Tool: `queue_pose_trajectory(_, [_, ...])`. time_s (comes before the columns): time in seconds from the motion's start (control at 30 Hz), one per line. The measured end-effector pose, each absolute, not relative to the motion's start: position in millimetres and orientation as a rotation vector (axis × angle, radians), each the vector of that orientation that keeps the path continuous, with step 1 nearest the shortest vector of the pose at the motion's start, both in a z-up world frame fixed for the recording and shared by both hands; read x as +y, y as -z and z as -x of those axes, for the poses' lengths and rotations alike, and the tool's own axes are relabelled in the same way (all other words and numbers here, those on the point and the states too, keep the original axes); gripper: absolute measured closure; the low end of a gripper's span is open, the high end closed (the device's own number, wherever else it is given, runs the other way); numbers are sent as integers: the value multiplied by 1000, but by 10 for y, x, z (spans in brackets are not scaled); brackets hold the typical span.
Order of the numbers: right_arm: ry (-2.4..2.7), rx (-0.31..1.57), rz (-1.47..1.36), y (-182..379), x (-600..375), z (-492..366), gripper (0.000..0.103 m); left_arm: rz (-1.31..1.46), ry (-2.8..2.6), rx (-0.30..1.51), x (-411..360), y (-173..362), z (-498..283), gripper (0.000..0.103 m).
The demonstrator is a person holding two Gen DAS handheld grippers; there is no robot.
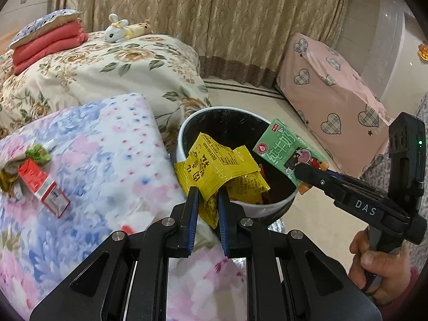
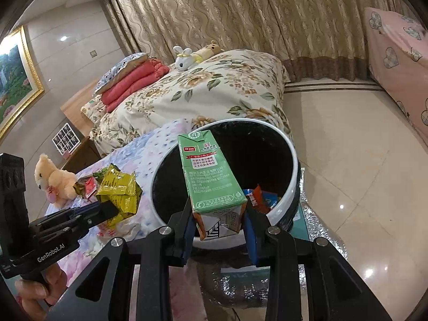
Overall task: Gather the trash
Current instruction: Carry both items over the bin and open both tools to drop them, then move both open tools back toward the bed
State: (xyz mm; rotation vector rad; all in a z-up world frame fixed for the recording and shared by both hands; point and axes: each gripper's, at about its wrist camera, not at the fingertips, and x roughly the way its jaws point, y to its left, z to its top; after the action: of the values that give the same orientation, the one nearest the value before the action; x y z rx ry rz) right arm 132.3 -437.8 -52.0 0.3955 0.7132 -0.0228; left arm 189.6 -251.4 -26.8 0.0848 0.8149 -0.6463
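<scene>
My left gripper (image 1: 208, 192) is shut on a yellow snack packet (image 1: 216, 165) and holds it at the near rim of the white trash bin (image 1: 184, 131). My right gripper (image 2: 218, 211) is shut on a green milk carton (image 2: 210, 171), held upright over the bin's opening (image 2: 291, 157). The right gripper (image 1: 302, 171) and carton (image 1: 289, 147) show at the right in the left wrist view. The left gripper (image 2: 107, 208) and packet (image 2: 117, 190) show at the left in the right wrist view. Wrappers (image 2: 262, 198) lie inside the bin.
A red carton (image 1: 42, 187) and crumpled wrappers (image 1: 37, 155) lie on the floral-covered surface (image 1: 107, 160) left of the bin. A teddy bear (image 2: 53, 179) sits there too. A flowered bed (image 1: 107, 69) stands behind, a pink-covered piece (image 1: 334, 96) at the right, tiled floor (image 2: 347, 160) between.
</scene>
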Motion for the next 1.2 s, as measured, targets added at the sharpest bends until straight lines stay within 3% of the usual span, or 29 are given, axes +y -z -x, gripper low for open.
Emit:
queue_pose_trajectory(0.87, [63, 772, -383, 602, -4612, -1652, 71, -132, 650, 855, -2927, 395, -2295, 89])
queue_pose_trajectory(0.97, [68, 779, -390, 617, -4628, -1670, 68, -134, 648, 861, -2953, 410, -2317, 77])
queue_pose_trajectory(1.03, [69, 780, -400, 615, -4636, -1673, 63, -132, 644, 852, -2946, 403, -2311, 56])
queue_pose_trajectory(1.13, [72, 769, -407, 584, -4633, -1665, 52, -121, 642, 842, -2907, 382, -2293, 53])
queue_pose_trajectory(1.2, [71, 760, -412, 569, -4622, -1633, 51, -106, 642, 842, -2851, 369, -2277, 53])
